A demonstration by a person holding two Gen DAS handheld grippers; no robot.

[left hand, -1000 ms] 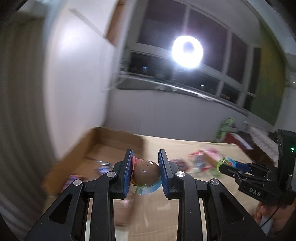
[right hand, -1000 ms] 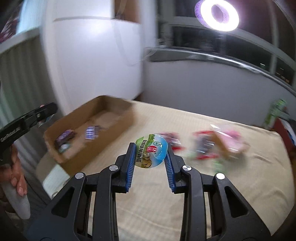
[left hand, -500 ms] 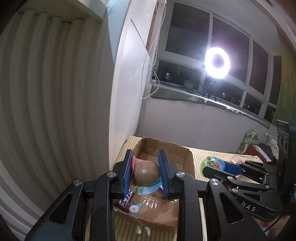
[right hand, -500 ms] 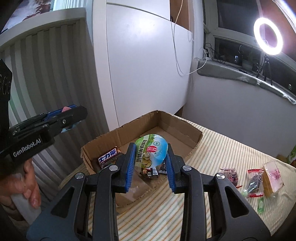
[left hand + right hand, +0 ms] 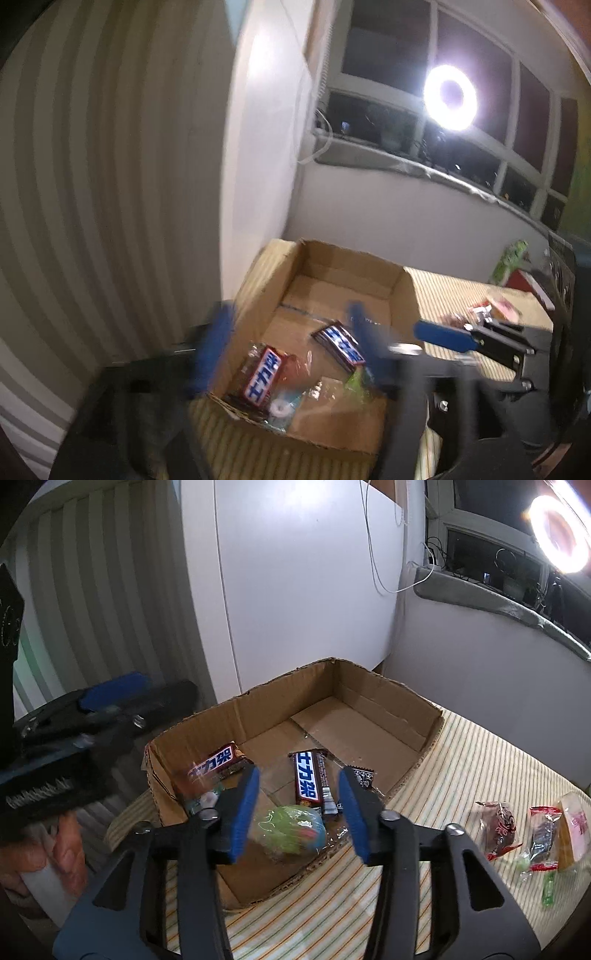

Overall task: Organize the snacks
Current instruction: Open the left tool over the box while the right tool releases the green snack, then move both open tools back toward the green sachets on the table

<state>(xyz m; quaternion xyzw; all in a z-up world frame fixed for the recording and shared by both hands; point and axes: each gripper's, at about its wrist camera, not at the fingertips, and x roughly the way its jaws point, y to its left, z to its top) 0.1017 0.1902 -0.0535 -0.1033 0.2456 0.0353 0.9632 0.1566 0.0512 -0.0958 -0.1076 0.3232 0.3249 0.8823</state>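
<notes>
An open cardboard box [image 5: 391, 705] stands on a striped tablecloth and holds two chocolate bars [image 5: 308, 779] and small wrapped snacks. My right gripper [image 5: 299, 812] is open over the box's near end; a green-lidded jelly cup [image 5: 291, 829] lies blurred in the box below it. My left gripper [image 5: 288, 343] is open and blurred above the box [image 5: 343, 273], with the two bars [image 5: 264, 376] and a green blur under it. The left gripper also shows at the left of the right wrist view [image 5: 92, 716].
Several loose wrapped snacks [image 5: 532, 830] lie on the tablecloth [image 5: 480, 760] to the right of the box. A white cabinet and striped wall stand behind the box. A ring light [image 5: 448, 96] shines by the window. A green packet [image 5: 511, 258] stands at the table's far edge.
Both grippers have opened over the box. The brown jelly cup has left the left gripper and the green-lidded cup has dropped from the right gripper into the box.
</notes>
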